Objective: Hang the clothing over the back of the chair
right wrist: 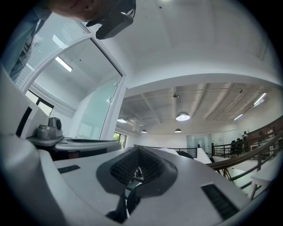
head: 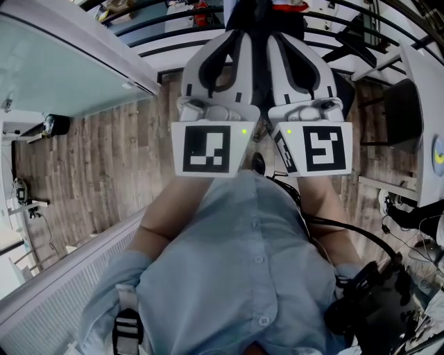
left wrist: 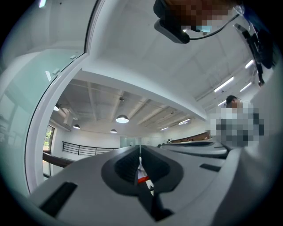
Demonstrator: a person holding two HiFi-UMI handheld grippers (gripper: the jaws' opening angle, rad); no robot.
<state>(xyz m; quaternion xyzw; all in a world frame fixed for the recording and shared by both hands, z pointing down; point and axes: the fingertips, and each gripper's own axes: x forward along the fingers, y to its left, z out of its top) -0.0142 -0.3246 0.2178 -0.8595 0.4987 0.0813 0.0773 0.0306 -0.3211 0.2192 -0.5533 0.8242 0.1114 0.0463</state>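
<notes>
Head view: a person in a pale blue shirt (head: 243, 263) holds 2 grippers side by side at chest height above a wood floor (head: 104, 159), both pointing away from the body. The left gripper (head: 239, 35) and the right gripper (head: 277, 36) each carry a marker cube, the left cube (head: 208, 148) just beside the right cube (head: 320, 147). A dark chair (head: 404, 114) stands well to the right by a white desk (head: 427, 83), apart from both grippers. A red and white item (head: 288, 5) shows at the top edge past the tips; whether it is the clothing cannot be told.

Left gripper view: the left gripper (left wrist: 140, 148) has its fingers pressed together with only a thin slit between them, pinching nothing. A white and red sliver (left wrist: 141, 176) shows low in the gap behind the tips. A round ceiling lamp (left wrist: 122, 118) and a black railing (left wrist: 82, 148) lie beyond.

Right gripper view: the right gripper (right wrist: 139, 150) also has its fingers pressed together and empty, aimed toward a lit ceiling lamp (right wrist: 182, 116).
</notes>
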